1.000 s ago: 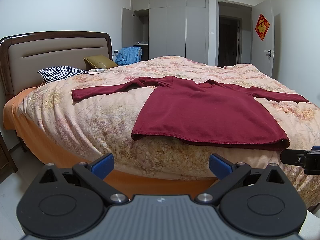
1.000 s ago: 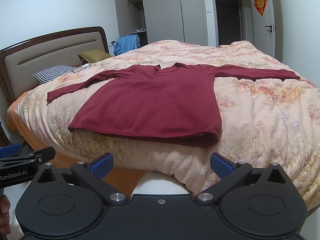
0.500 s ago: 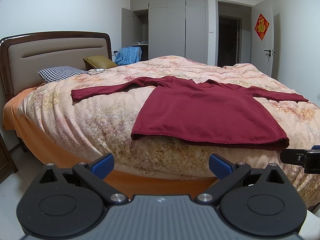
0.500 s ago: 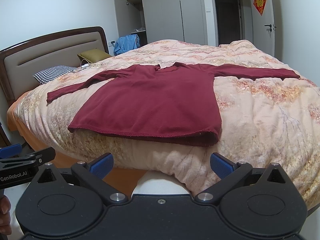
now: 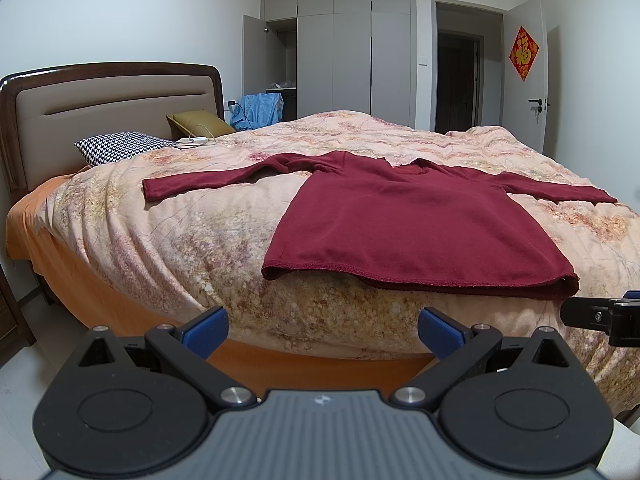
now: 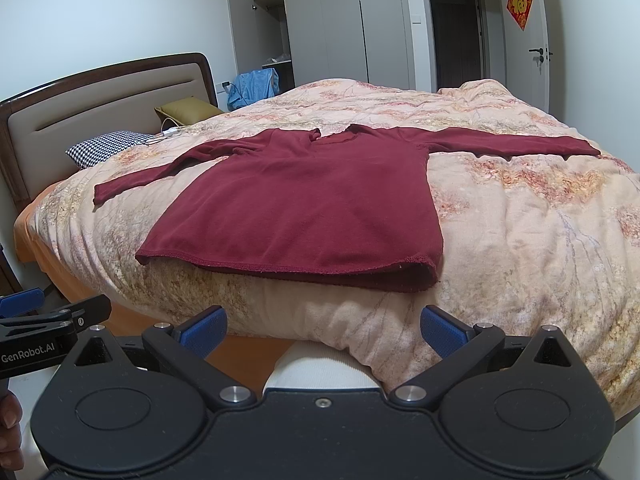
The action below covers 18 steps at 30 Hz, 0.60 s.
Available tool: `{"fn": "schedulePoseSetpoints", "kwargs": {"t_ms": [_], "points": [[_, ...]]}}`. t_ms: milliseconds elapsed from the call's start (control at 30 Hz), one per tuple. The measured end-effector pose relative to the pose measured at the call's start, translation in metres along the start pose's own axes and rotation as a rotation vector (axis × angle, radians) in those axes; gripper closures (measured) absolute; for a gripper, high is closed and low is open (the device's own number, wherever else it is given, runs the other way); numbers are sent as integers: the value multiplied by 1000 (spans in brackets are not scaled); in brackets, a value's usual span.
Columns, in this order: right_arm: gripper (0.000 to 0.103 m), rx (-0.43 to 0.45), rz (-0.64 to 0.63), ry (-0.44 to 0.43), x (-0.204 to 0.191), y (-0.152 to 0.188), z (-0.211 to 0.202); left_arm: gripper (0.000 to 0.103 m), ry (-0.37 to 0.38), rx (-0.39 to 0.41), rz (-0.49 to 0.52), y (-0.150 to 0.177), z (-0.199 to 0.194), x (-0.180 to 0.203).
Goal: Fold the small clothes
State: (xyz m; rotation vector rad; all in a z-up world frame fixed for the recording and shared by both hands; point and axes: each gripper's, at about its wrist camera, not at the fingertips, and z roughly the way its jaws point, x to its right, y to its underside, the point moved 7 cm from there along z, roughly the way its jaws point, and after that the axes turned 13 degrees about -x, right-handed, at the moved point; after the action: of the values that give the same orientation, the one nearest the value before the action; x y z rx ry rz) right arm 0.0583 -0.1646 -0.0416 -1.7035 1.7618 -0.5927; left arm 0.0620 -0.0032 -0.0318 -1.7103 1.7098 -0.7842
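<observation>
Left wrist view matches the frames from a second ago: nothing has shifted, so folding has not begun. One maroon long-sleeved top lies flat near the bed's front edge, both sleeves spread, hem overhanging slightly. Two grippers, left gripper and right gripper, hover short of it, jaws wide and empty. Two pillows sit by the headboard.
</observation>
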Motion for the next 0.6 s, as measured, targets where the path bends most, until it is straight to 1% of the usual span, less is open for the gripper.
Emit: {"fn": "schedulePoseSetpoints", "kwargs": {"t_ms": [467, 600], "points": [[0, -2, 2, -1, 0, 0, 0, 0, 0, -2, 0, 0, 0, 0], [0, -3, 5, -3, 0, 1, 1, 0, 10, -14, -4, 1, 2, 0]]}}
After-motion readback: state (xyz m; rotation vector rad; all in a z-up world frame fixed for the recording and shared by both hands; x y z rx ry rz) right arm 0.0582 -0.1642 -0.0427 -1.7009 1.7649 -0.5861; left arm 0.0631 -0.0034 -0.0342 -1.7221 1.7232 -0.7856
